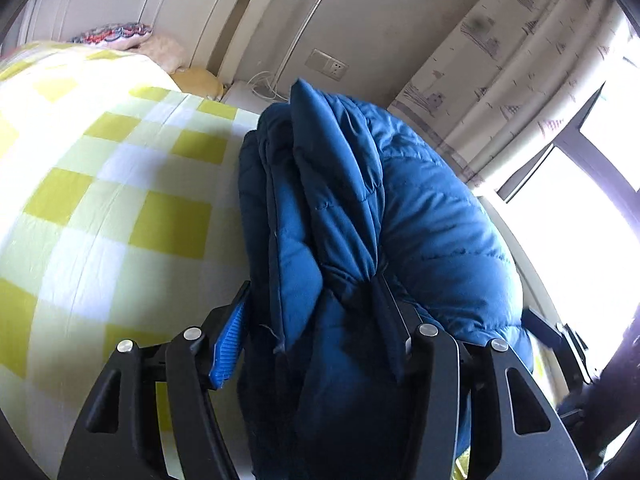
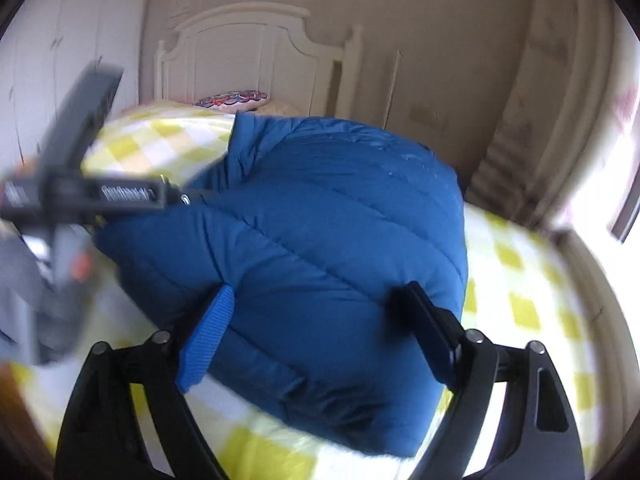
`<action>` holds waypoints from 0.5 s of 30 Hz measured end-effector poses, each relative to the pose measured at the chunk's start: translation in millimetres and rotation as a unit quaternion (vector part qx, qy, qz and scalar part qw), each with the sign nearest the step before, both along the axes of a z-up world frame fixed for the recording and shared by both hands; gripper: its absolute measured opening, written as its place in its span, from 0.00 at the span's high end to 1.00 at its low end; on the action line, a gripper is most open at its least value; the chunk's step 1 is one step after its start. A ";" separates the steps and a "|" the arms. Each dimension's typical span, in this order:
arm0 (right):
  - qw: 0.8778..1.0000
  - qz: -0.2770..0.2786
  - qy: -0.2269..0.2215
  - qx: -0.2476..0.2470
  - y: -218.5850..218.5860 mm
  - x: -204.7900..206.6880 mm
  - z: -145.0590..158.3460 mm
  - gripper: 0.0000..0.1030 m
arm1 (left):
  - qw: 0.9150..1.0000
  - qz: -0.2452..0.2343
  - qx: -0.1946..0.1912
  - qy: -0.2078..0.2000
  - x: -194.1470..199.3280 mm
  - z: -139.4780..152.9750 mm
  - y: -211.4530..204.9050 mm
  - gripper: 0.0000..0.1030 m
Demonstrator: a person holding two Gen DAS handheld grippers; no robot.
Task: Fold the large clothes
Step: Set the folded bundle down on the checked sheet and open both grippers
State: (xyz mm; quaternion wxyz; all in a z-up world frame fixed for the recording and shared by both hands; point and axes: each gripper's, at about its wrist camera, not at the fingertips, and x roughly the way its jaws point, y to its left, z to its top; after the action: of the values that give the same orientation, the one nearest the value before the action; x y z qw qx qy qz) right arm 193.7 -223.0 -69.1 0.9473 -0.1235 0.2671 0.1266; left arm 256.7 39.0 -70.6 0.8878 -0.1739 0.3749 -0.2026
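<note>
A blue quilted puffer jacket (image 1: 420, 216) stands bunched in thick folds on the bed. My left gripper (image 1: 312, 296) is shut on it. Gathered fabric fills the gap between the blue-padded finger (image 1: 228, 344) and the black finger (image 1: 400, 320). In the right wrist view the same jacket (image 2: 320, 208) lies as a plump folded bundle. My right gripper (image 2: 316, 292) stands wide open astride its near end, with the jacket between the fingers and no pinch showing. The left gripper's black body (image 2: 80, 196) reaches into the jacket's left side.
The bed has a yellow and white checked sheet (image 1: 120, 208) (image 2: 520, 312). A white headboard (image 2: 248, 56) and a patterned pillow (image 2: 232, 100) are at the far end. A curtain (image 1: 500, 60) and a bright window (image 1: 580, 208) are on the right.
</note>
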 end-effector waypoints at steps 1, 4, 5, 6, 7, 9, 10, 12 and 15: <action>1.000 0.003 0.009 0.011 -5.2 4.5 -1.0 0.15 | 1.000 -0.001 0.002 -0.002 -4.2 -0.5 -0.8 0.54; 0.998 -0.014 0.039 0.041 -15.3 5.8 16.3 0.23 | 1.000 0.002 0.001 0.004 -6.7 5.9 3.3 0.54; 0.998 -0.015 0.037 0.047 -20.2 4.6 21.0 0.25 | 1.000 0.007 0.000 0.006 -8.1 10.7 7.9 0.52; 0.998 -0.006 0.021 0.053 -20.3 -4.0 32.2 0.26 | 1.000 0.021 0.002 0.001 -11.5 16.6 14.5 0.47; 0.999 0.001 -0.002 0.054 -18.3 -12.9 43.1 0.26 | 0.997 0.067 0.009 -0.024 -23.4 27.6 26.7 0.45; 0.998 0.003 -0.035 0.054 -13.9 -23.0 58.0 0.26 | 0.990 0.127 0.009 -0.062 -42.8 43.3 41.0 0.43; 0.997 -0.002 -0.050 0.052 -9.7 -24.5 62.6 0.26 | 0.990 0.123 0.009 -0.072 -47.2 50.2 40.1 0.42; 0.996 -0.036 -0.070 0.047 -8.9 -17.1 63.1 0.26 | 0.990 0.088 0.060 -0.097 -54.3 66.6 20.3 0.31; 0.990 -0.092 -0.065 0.082 -24.5 -4.7 53.3 0.26 | 0.978 0.027 0.156 -0.137 -67.3 72.5 -20.2 0.06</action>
State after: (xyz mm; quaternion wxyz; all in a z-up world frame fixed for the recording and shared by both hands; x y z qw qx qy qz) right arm 189.0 -247.4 -15.7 0.9771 -0.0285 0.2040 0.0525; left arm 189.4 18.8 2.0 0.9521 -0.0141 0.2715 -0.1397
